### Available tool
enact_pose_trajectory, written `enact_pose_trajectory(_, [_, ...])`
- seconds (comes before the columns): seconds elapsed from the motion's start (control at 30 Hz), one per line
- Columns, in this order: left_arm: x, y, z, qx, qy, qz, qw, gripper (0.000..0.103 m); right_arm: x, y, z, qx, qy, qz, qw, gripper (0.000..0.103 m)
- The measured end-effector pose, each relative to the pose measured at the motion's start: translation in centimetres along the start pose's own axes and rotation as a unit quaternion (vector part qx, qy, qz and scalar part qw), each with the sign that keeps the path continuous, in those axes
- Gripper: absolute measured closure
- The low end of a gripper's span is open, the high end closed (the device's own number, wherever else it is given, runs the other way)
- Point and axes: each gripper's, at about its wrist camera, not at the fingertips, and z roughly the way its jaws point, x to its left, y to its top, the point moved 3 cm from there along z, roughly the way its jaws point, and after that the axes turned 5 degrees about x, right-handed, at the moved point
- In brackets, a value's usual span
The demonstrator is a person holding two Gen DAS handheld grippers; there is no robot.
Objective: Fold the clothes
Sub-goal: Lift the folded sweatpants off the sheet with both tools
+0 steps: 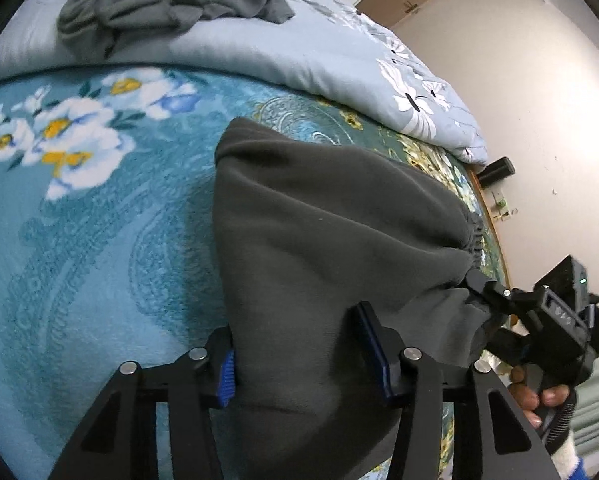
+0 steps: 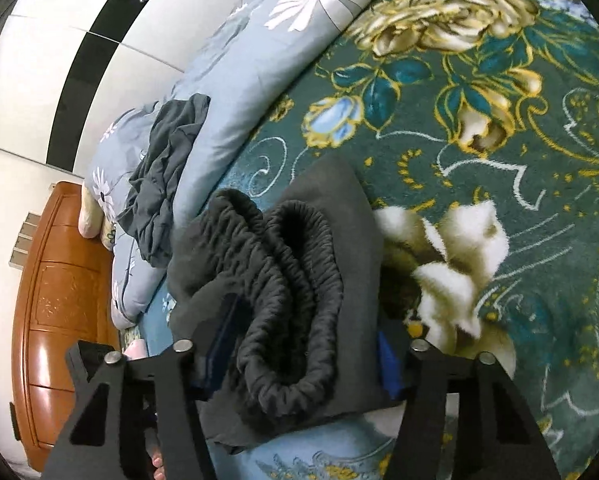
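The bed (image 1: 79, 240) carries a blue quilt (image 1: 259, 52) at its far side, with a crumpled grey garment (image 1: 171, 4) on it, not yet folded. Nearer, the dark grey trousers (image 1: 319, 240) lie doubled over. Left hand-held gripper (image 1: 299, 364) and right hand-held gripper (image 2: 303, 344) both straddle the cloth; whether the pads press it, I cannot tell.

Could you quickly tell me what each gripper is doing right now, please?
Left gripper: closed on the folded dark grey trousers.
Right gripper: closed on the trousers' elastic waistband.
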Motion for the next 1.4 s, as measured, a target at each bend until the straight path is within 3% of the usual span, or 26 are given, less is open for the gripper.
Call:
enact_pose_trajectory(0.4, [-2.5,-0.3,-2.9,-0.018,-0.025,0.047,0.9984,0.052,2.8,-2.7,-4.8,-0.030,-0.018,-0.003,0.999,0.050])
enact_pose_trajectory(0.67, [-3.2,-0.3,-8.2,-0.062,-0.063,0.039,0.9953,0.052,6.8,-4.0,-8.1,-0.052,-0.021,-0.027,0.998,0.050])
enact_pose_trajectory(0.87, [-3.8,-0.3,-15.2,-0.124,-0.083,0.044,0.9878,0.052,12.3,-5.0,-10.9,-0.075,-0.010,-0.063,0.995,0.050])
enact_pose_trajectory(1.07, [-2.6,-1.4,-24.3,-0.200,-0.079,0.050,0.9752,0.052,21.1,-6.6,-13.7,-0.095,0.009,-0.146,0.985,0.050])
enact_pose_trajectory(1.23, [0.6,-2.9,-32.9,-0.265,-0.045,0.049,0.9619,0.052,29.1,-8.8,-13.3,-0.094,0.057,-0.214,0.971,0.050])
enact_pose_trajectory(1.4, [5.6,-5.2,-41.4,-0.298,0.005,0.049,0.9533,0.052,37.1,-11.4,-10.8,-0.067,0.121,-0.278,0.951,0.050])
